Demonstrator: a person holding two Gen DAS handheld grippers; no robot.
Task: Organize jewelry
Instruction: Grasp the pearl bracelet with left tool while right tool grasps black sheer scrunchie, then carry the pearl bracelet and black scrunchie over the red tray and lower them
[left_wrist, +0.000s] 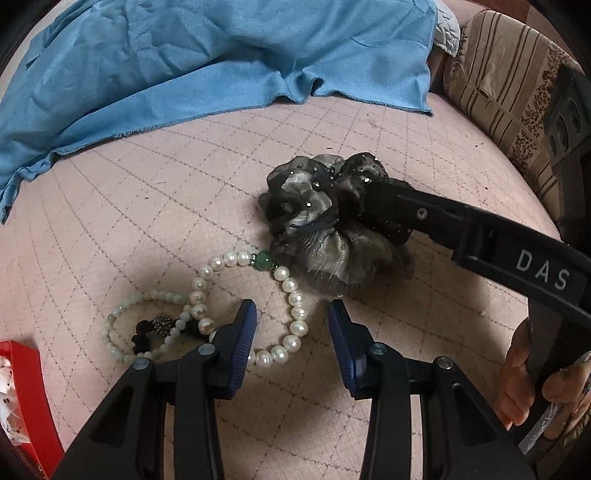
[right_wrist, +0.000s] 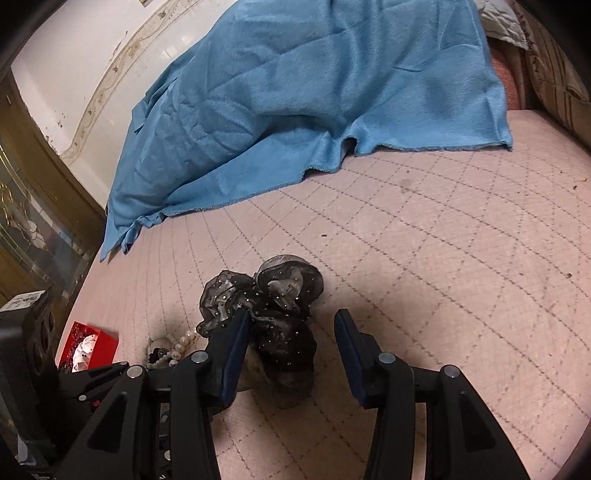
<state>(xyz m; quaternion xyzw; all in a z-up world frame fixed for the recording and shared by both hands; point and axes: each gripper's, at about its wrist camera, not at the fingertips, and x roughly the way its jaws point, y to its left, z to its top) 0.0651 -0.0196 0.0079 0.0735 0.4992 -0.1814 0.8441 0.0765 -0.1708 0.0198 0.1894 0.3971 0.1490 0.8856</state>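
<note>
A white pearl bracelet (left_wrist: 295, 314) with one green bead lies in a loop on the pink quilted bed (left_wrist: 147, 192). Overlapping it on the left is a smaller pale-green bead bracelet (left_wrist: 110, 332) with a dark charm. My left gripper (left_wrist: 291, 310) hangs open over the pearl loop; a stretch of pearls lies between its blue pads, untouched. A dark grey sheer scrunchie (right_wrist: 280, 314) sits just beyond. My right gripper (right_wrist: 291, 317) straddles it, open: the left pad brushes the fabric and the right pad stands apart. From the left wrist view one right finger (left_wrist: 406, 210) reaches into the scrunchie (left_wrist: 325, 229).
A red box (left_wrist: 26, 398) (right_wrist: 88, 347) with shiny contents sits at the bed's left edge. A rumpled blue cloth (left_wrist: 184, 55) (right_wrist: 295, 92) covers the far side. A striped cushion (left_wrist: 498, 81) lies at the right. A person's hand (left_wrist: 524, 387) grips the right gripper's handle.
</note>
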